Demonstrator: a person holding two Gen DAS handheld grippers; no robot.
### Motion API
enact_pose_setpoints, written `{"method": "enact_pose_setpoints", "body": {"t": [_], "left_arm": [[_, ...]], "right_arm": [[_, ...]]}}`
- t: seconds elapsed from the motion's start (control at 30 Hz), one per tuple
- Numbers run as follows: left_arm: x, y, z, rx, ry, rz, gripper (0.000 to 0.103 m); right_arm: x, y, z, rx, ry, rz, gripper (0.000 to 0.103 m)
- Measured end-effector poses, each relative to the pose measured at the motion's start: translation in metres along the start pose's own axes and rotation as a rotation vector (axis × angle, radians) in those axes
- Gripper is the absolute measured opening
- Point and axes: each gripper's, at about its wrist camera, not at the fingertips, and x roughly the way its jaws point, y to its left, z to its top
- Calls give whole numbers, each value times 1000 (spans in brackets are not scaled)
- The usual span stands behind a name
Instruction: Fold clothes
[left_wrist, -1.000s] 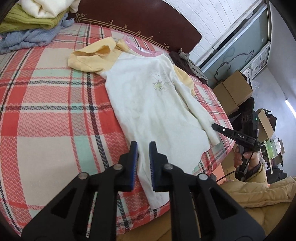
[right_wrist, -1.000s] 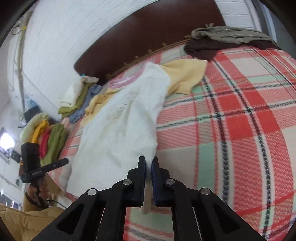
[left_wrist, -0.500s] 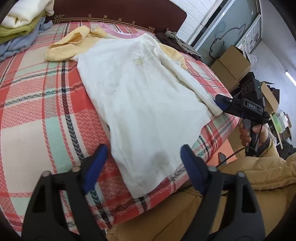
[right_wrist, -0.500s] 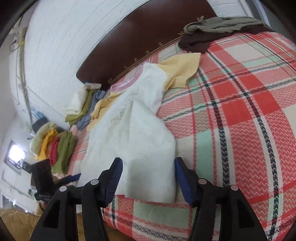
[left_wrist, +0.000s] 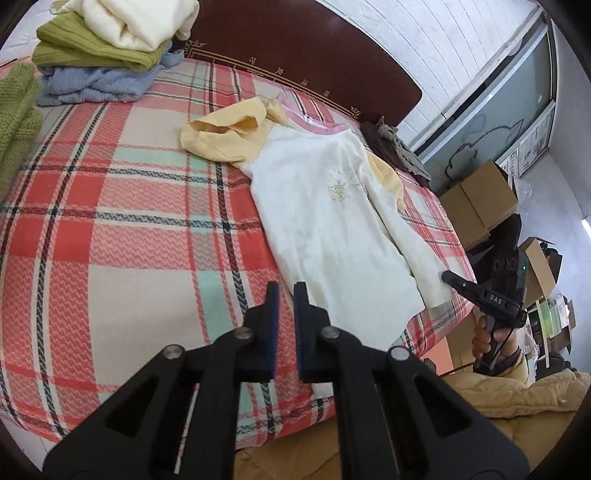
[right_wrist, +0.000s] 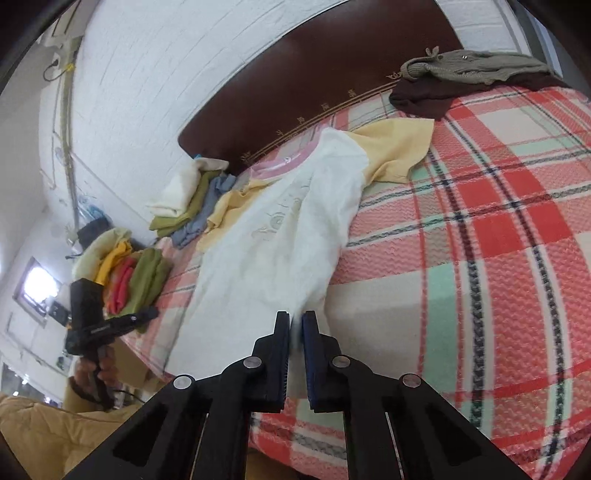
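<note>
A white shirt (left_wrist: 332, 225) with yellow sleeves and a pink collar lies lengthwise on the plaid bed. In the left wrist view my left gripper (left_wrist: 285, 291) is shut at the shirt's near left hem corner; the cloth lies at the right finger, and I cannot tell if it is pinched. My right gripper (right_wrist: 295, 321) is shut on the shirt's (right_wrist: 280, 236) lower right hem corner, white cloth showing between the pads. It also shows in the left wrist view (left_wrist: 448, 277) at the hem's right corner.
Plaid bedspread (left_wrist: 110, 229) covers the bed. Folded green, cream and blue knitwear (left_wrist: 99, 48) sits at the headboard's left. Brown and olive clothes (right_wrist: 461, 74) lie at the right. Cardboard boxes (left_wrist: 480, 199) stand beside the bed. A colourful clothes pile (right_wrist: 125, 277) is left.
Half a second ago both grippers were open wide over the hem. Both are now shut at the shirt's lower corners, and the shirt's right side is pulled up into a ridge.
</note>
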Motion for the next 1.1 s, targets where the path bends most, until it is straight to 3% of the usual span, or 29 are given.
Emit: {"method": "enact_pose_setpoints", "body": {"t": [0.13,0.23,0.37,0.4,0.47,0.5,0.53,0.63,0.83,1.1], "left_arm": [[17,-18,-12,61,47,-46,10],[42,-37,-20,115,111,-52,11],[66,-46,-25,128,154,-37,14],[66,-46,-24,125,147,-51,22],[61,-45,-20,112,130,-84,53],[55,-45,-19,111,104,-78,83],[50,-45,-19,113,70,-59,97],[38,-43,-18,120,26,-52,97],[45,-28,-19,88,73,-25,97],[34,-6,-12,17,43,-30,97]], "right_arm": [[-5,-2,3,-41,-2,-114,15],[-12,22,4,-138,-19,-92,39],[-4,70,-2,-331,-8,-29,51],[4,81,-5,-370,6,-7,54],[23,103,-15,-453,54,23,59],[35,112,-20,-489,84,25,59],[46,119,-25,-512,110,31,59],[72,138,-36,-569,166,54,59],[95,164,-50,-699,229,115,59],[124,204,-78,-932,313,187,59]]}}
